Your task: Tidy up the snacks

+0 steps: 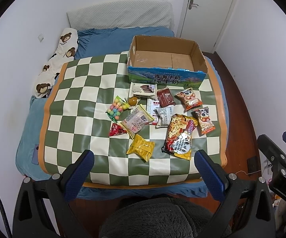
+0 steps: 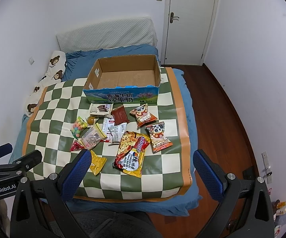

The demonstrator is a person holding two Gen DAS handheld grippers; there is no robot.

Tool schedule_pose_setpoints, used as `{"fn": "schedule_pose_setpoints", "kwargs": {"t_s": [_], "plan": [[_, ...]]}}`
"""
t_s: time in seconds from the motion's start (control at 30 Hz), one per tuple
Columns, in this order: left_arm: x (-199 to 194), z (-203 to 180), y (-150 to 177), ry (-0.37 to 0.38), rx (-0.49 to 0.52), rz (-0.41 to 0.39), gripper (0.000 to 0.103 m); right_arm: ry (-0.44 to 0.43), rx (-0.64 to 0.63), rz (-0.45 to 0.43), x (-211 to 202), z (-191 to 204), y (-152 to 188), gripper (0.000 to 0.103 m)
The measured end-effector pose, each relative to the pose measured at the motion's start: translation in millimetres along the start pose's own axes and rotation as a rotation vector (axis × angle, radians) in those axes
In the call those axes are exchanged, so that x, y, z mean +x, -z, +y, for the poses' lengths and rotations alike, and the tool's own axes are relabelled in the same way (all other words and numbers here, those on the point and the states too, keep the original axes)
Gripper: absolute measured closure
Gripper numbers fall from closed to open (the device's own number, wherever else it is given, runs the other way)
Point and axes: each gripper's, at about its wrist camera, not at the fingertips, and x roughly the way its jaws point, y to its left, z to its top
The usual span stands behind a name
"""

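Both grippers, left (image 1: 143, 170) and right (image 2: 141, 168), are spread wide and hold nothing, hovering over the near edge of the checkered mat (image 1: 79, 91). The snacks sit in a loose pile mid-mat: ramen pack (image 1: 179, 135), yellow bag (image 1: 141, 147), candy balls (image 1: 117, 108). The cardboard box (image 1: 165, 77) sits just behind them, bare inside. Plenty of open mat on the left.

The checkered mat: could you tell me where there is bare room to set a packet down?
The checkered mat is bare left of the candy bag and along its near edge. The cardboard box is empty. Crowded: the middle, around the noodle packet.
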Motion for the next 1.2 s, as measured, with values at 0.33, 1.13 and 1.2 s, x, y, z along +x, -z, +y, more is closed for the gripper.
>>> {"fn": "schedule_pose_setpoints", "kwargs": {"t_s": [0.33, 1.13, 1.2], "plan": [[1, -3, 0, 0.0, 0.001, -0.005, 0.0, -0.003, 0.0, -0.001, 0, 0, -1, 0.0], [22, 17, 3, -0.047, -0.057, -0.024, 0.0, -0.05, 0.038, 0.03, 19, 3, 0, 0.0], [38, 30, 1, -0.072, -0.095, -0.009, 0.0, -0.063, 0.062, 0.048, 39, -1, 1, 0.0]]}}
